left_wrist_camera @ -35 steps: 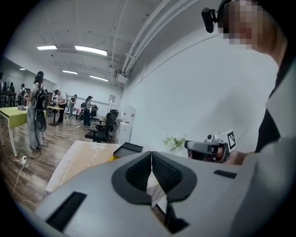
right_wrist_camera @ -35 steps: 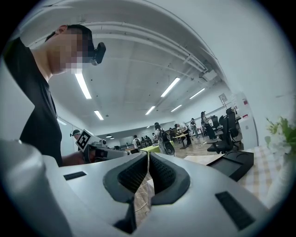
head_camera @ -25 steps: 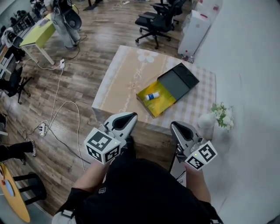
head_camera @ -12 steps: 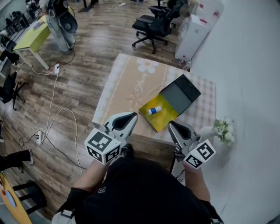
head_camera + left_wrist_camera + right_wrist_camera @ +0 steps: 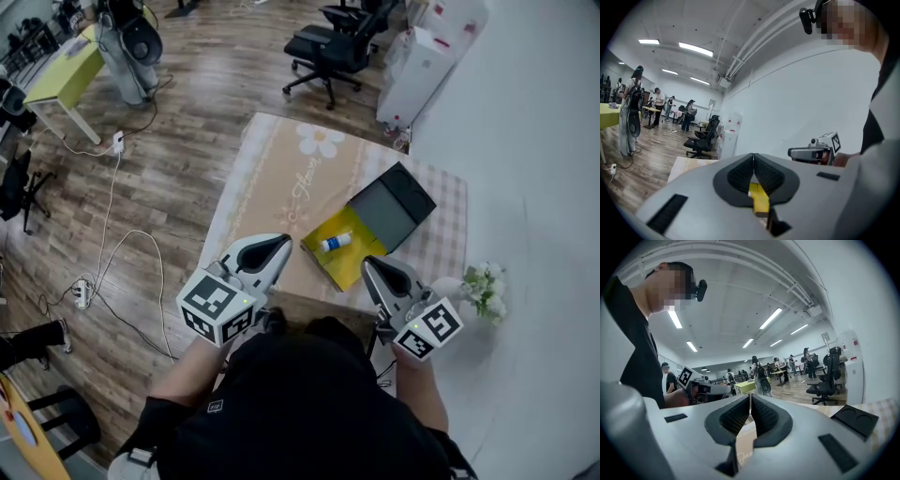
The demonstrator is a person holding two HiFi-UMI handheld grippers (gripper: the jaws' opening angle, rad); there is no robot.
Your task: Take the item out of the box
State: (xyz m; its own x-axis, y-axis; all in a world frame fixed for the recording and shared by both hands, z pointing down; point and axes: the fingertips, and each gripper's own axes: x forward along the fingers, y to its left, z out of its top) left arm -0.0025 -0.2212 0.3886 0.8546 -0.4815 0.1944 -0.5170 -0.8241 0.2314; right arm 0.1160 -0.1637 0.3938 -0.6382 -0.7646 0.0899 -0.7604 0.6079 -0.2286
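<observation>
An open box lies on the low table [image 5: 281, 178] in the head view, its yellow half [image 5: 349, 255] toward me and its dark grey lid [image 5: 389, 208] folded back. A small white bottle with a blue cap [image 5: 335, 243] rests in the yellow half. My left gripper [image 5: 277, 248] is held near the table's front edge, left of the box, jaws shut and empty. My right gripper [image 5: 373, 268] hovers at the front edge just right of the box's near corner, shut with nothing in it. The left gripper view shows a sliver of the yellow box [image 5: 759, 200] through the jaws.
A white vase of flowers [image 5: 478, 286] stands at the table's right near corner, close to my right gripper. A white wall runs along the right. Black office chairs [image 5: 328, 47] and a white cabinet [image 5: 427, 56] stand beyond the table. Cables [image 5: 112, 234] trail over the wooden floor on the left.
The view has shifted a little toward the table. Both grippers stay shut in front of me; the right one has come slightly nearer the box's near corner.
</observation>
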